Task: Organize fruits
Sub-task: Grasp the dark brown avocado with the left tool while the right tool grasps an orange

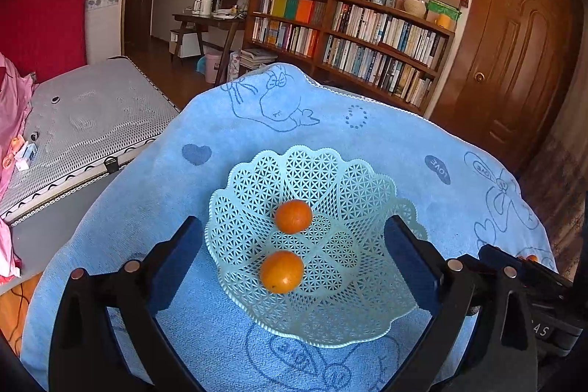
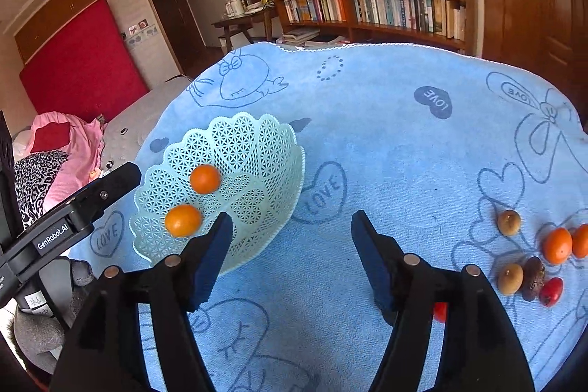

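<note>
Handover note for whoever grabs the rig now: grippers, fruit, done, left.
Left gripper: open, empty, over the basket.
Right gripper: open, empty, over the towel just right of the basket.
Done: two oranges lie in the basket.
Left: loose fruit on the towel to the right: two more oranges, two brown round fruits, a dark wrinkled one, a red one; another red one is partly hidden behind the right gripper's finger.
</note>
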The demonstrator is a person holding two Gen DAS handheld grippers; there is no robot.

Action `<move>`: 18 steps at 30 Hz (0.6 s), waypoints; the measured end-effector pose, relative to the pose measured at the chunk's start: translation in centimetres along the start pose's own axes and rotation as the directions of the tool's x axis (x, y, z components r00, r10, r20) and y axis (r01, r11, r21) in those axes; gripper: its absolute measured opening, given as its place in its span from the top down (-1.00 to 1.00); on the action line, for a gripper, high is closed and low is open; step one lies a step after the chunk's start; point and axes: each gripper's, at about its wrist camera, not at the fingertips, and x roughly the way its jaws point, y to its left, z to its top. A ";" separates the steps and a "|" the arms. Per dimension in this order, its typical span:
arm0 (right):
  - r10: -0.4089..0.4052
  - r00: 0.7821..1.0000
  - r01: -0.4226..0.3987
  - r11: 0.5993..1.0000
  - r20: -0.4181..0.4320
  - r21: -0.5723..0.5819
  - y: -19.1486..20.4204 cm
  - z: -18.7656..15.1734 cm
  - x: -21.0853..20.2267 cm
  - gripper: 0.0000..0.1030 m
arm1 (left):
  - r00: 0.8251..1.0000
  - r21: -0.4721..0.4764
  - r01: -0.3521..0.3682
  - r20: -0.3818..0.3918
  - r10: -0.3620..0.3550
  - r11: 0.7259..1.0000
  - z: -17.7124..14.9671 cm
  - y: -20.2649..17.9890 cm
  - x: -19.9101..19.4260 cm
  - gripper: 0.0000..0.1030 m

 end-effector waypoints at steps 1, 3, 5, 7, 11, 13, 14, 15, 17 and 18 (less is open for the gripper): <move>-0.003 1.000 0.003 1.000 0.001 0.007 -0.4 0.0 -0.2 -0.32 | 1.000 -0.001 0.000 -0.003 0.000 1.000 0.0 -0.1 0.1 -0.94; -0.014 1.000 0.014 1.000 0.004 0.024 -1.3 -0.2 -0.5 -0.34 | 1.000 -0.001 0.002 -0.006 -0.002 1.000 -0.1 -0.2 0.1 -0.94; -0.028 1.000 0.028 0.999 0.009 0.045 -2.5 -0.3 -1.0 -0.35 | 1.000 0.001 0.002 -0.007 -0.002 1.000 -0.2 -0.3 0.1 -0.94; -0.042 0.999 0.041 0.996 0.012 0.075 -4.0 -0.4 -1.6 -0.36 | 1.000 0.004 0.007 -0.011 -0.007 1.000 -0.3 -0.5 0.2 -0.94; -0.069 0.998 0.066 0.986 0.012 0.156 -7.6 -0.7 -3.0 -0.36 | 0.999 0.024 0.022 -0.024 -0.022 0.999 -0.8 -1.5 0.4 -0.94; -0.089 0.996 0.084 0.976 0.016 0.203 -9.6 -1.0 -3.8 -0.38 | 0.999 0.037 0.040 -0.034 -0.039 0.998 -1.1 -2.1 0.4 -0.94; -0.100 0.995 0.093 0.970 0.020 0.227 -10.7 -1.3 -4.2 -0.39 | 0.998 0.044 0.050 -0.039 -0.048 0.998 -1.2 -2.4 0.3 -0.94; -0.111 0.994 0.102 0.963 0.023 0.248 -11.5 -1.5 -4.7 -0.40 | 0.997 0.052 0.058 -0.043 -0.056 0.997 -1.4 -2.8 0.3 -0.94; -0.136 0.990 0.122 0.948 0.026 0.293 -13.5 -1.9 -5.4 -0.40 | 0.997 0.073 0.071 -0.049 -0.067 0.995 -1.8 -3.7 0.2 -0.94; -0.144 0.989 0.128 0.940 0.026 0.317 -14.5 -2.1 -5.8 -0.40 | 0.996 0.085 0.077 -0.052 -0.072 0.993 -2.0 -4.1 0.2 -0.94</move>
